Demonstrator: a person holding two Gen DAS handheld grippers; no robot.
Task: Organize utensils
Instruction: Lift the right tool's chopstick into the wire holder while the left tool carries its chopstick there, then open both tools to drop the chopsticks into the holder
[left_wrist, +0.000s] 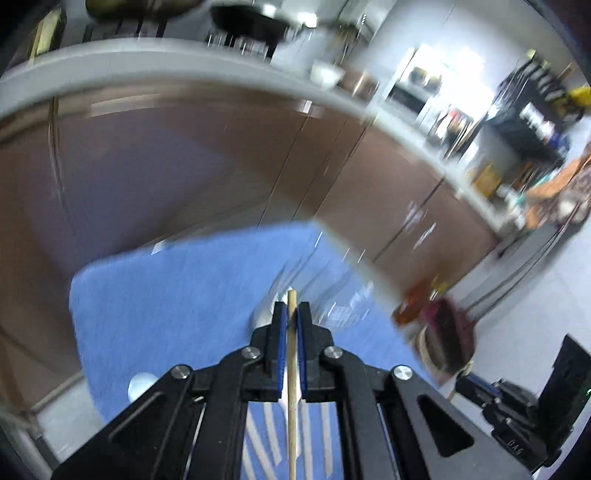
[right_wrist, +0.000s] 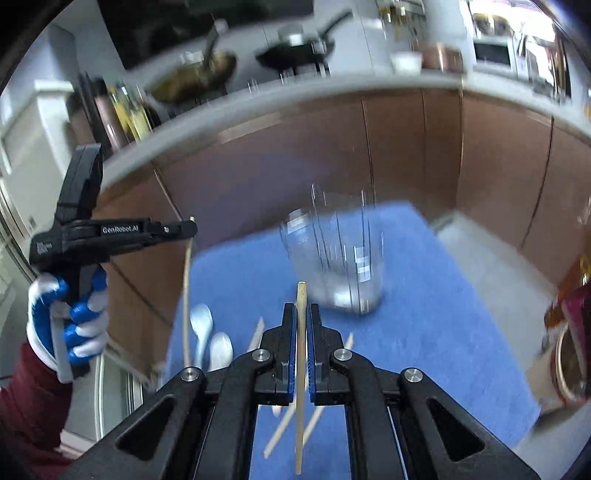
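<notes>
Writing: "GenRobot.AI" is showing in white on the side of the left gripper (right_wrist: 186, 226); small lettering on its body is too blurred to read.
Left gripper (left_wrist: 291, 314): jaws are clamping together on a wooden chopstick (left_wrist: 292, 369), which is hanging down past them.
Right gripper (right_wrist: 302, 314): jaws are pinching a second chopstick (right_wrist: 301, 369) upright between the blue pads (right_wrist: 292, 354).
Holder: a gloved hand (right_wrist: 70, 325) in white and blue is gripping the left handle.
Blue towel (right_wrist: 424, 314): lying below both tools, carrying a clear glass jar (right_wrist: 332, 258) at its far side, two white spoons (right_wrist: 210, 339) at near left, and loose chopsticks (right_wrist: 284, 435) near.
Surroundings: brown cabinets (right_wrist: 406, 147) are standing beyond the towel; pans (right_wrist: 295, 51) are sitting on the far counter.
</notes>
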